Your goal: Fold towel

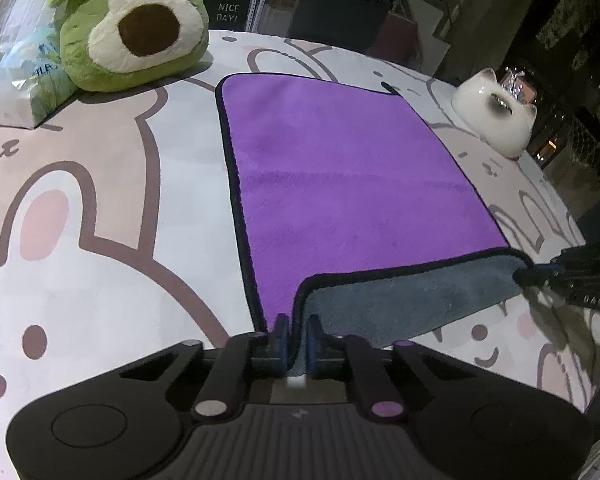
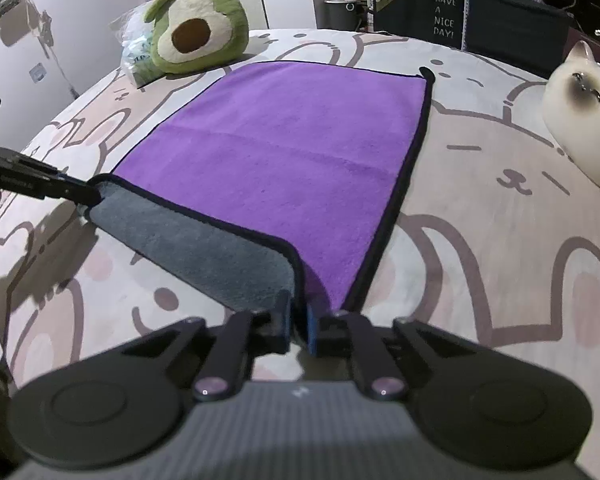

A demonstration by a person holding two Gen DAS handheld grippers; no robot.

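A purple towel [image 1: 340, 176] with a black hem and grey underside lies flat on the bunny-print cloth; it also shows in the right wrist view [image 2: 284, 152]. Its near edge is lifted and curled back, grey side [image 1: 404, 300] showing. My left gripper [image 1: 298, 344] is shut on the near left corner. My right gripper [image 2: 298, 322] is shut on the near right corner. Each gripper shows in the other's view: the right one [image 1: 540, 274] at the right edge, the left one [image 2: 76, 192] at the left edge. A small black hanging loop [image 2: 428, 72] sits at the far right corner.
A green avocado plush [image 1: 132, 28] and a plastic tissue pack [image 1: 24, 84] sit far left of the towel. A white cat figurine [image 1: 496, 116] stands far right, near the table edge. A "Have a nice day" sign [image 2: 444, 16] stands behind.
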